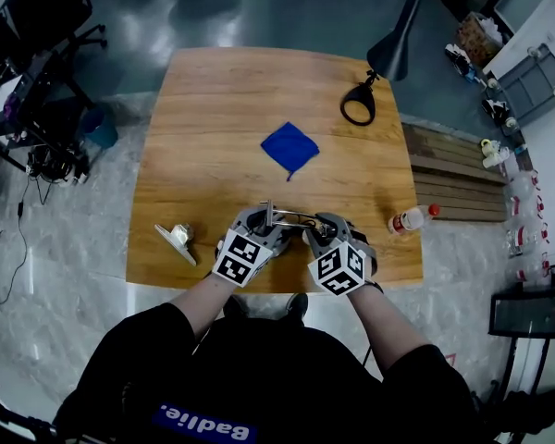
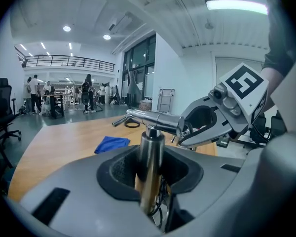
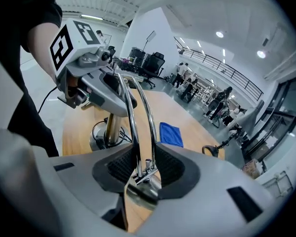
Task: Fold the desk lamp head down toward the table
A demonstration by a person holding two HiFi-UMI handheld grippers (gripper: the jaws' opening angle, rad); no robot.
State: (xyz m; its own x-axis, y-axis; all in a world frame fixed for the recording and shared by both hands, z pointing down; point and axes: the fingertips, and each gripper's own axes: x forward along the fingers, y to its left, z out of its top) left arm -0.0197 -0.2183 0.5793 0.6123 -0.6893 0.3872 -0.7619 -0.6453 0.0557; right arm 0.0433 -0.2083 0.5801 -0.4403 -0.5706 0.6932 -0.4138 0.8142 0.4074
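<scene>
Clamping chrome lamp [image 1: 291, 215]: left gripper [image 1: 261, 224], right gripper [image 1: 325, 229].

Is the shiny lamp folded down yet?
Not yet, I think. Done: both claws have hold of the chrome lamp. In hand: left claw clamps its upright post, right claw clamps its thin curved rods. Left: swinging the head end down toward the table.

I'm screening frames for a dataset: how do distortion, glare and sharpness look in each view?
Head view: evenly lit and sharp, light wooden table with slightly bowed edges. Left gripper view: heavy fisheye with black corners, ceiling strip light blown out, bright streaks on the polished chrome lamp post. Right gripper view: same fisheye, thin chrome lamp rods crisp.
</scene>
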